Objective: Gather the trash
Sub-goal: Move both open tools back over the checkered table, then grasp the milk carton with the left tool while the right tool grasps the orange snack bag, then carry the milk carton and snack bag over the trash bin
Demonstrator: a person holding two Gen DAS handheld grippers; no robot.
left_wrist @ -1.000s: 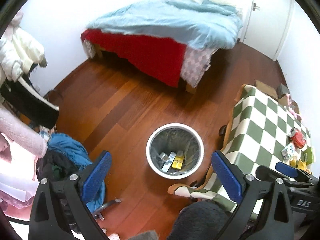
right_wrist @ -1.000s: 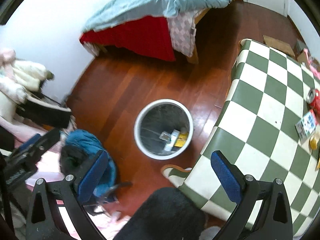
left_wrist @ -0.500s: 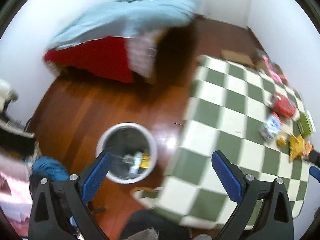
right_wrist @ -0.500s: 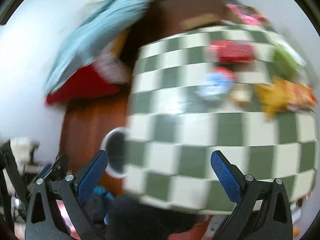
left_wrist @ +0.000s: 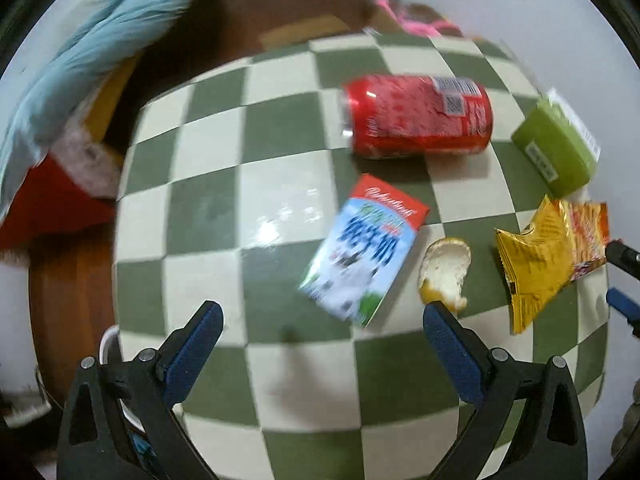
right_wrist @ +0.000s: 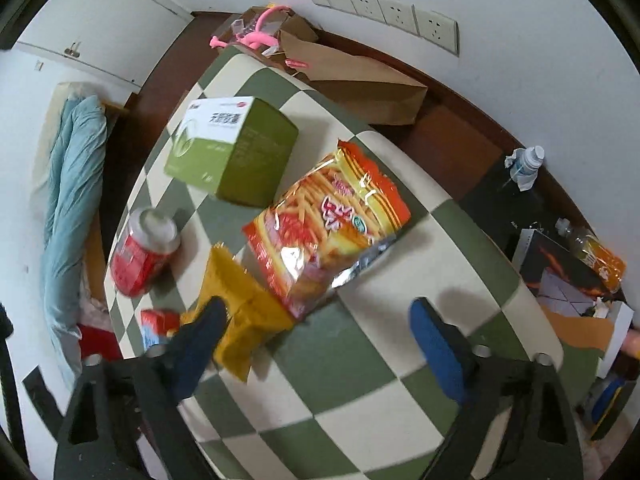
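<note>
On the green-and-white checked table (left_wrist: 208,216) lie a blue-and-white milk carton (left_wrist: 362,250), a red can (left_wrist: 416,116) on its side, a piece of orange peel (left_wrist: 444,272), a yellow snack bag (left_wrist: 536,260) and a green box (left_wrist: 556,148). My left gripper (left_wrist: 322,332) is open and empty, just short of the carton. My right gripper (right_wrist: 316,328) is open and empty above the table (right_wrist: 360,392), its left finger over the yellow bag (right_wrist: 240,312), close to the orange chips bag (right_wrist: 324,224). The can (right_wrist: 142,252) and green box (right_wrist: 232,148) lie beyond.
The white bin rim (left_wrist: 107,344) shows at the table's left edge. A bed with a blue quilt (left_wrist: 104,48) stands far left. A brown paper bag (right_wrist: 356,80) lies behind the table. Bottles (right_wrist: 524,168) and boxes (right_wrist: 568,276) sit on the right.
Both grippers swung from over the floor bin to over the table. The trash on the table is now close in front of both. Both stayed open.
</note>
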